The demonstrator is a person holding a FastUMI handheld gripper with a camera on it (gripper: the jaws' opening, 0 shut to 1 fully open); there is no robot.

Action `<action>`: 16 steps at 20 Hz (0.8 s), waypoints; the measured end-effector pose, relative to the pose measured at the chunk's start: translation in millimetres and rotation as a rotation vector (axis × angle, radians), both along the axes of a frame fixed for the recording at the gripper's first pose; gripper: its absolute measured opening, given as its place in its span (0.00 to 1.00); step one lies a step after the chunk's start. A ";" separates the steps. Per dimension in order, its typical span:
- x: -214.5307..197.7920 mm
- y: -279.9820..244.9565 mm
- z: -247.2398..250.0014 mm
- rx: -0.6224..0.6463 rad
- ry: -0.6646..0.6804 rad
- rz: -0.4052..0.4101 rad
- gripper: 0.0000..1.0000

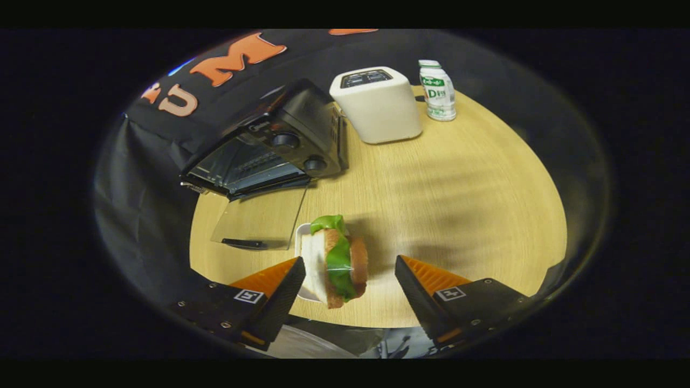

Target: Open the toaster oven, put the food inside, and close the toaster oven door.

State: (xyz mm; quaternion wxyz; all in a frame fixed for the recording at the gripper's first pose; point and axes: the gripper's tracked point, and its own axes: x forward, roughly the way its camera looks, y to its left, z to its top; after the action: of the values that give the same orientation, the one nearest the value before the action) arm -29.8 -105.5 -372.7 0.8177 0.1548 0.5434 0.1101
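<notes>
Toaster oven (280, 145) door (261, 221) already down. Sandwich (337, 261) not yet inside, sitting between wide-open gripper (347, 285) fingers, ungripped. Loading and closing remain.

Table (458, 215): pale wood-grain top, smooth, low sheen. Toaster oven (302, 129): dark glossy metal casing; its door (261, 221) is clear glass, lying open, reflective. Pop-up toaster (380, 108): cream plastic, matt. Bottle (437, 90): white plastic, slick printed wrap. Sandwich (337, 264): porous bread, shiny plastic-looking lettuce, between the wide-apart fingers (428, 275), which have ribbed faces. Backdrop (161, 134): black cloth, creased.
</notes>
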 end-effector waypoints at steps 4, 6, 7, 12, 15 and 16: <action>-1.3 7.6 -12.6 0.067 0.055 0.017 0.93; 0.0 6.7 -10.0 0.089 0.054 0.020 0.83; -0.4 4.5 -8.5 0.093 0.056 0.017 0.66; -4.2 8.9 0.6 0.104 0.040 0.026 0.38; -8.1 11.9 5.5 0.065 0.033 0.038 0.29; -8.4 13.0 8.1 0.046 0.027 0.041 0.28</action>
State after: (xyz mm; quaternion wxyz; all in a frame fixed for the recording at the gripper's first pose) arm -38.2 -92.5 -364.6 0.8042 0.1641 0.5546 0.1371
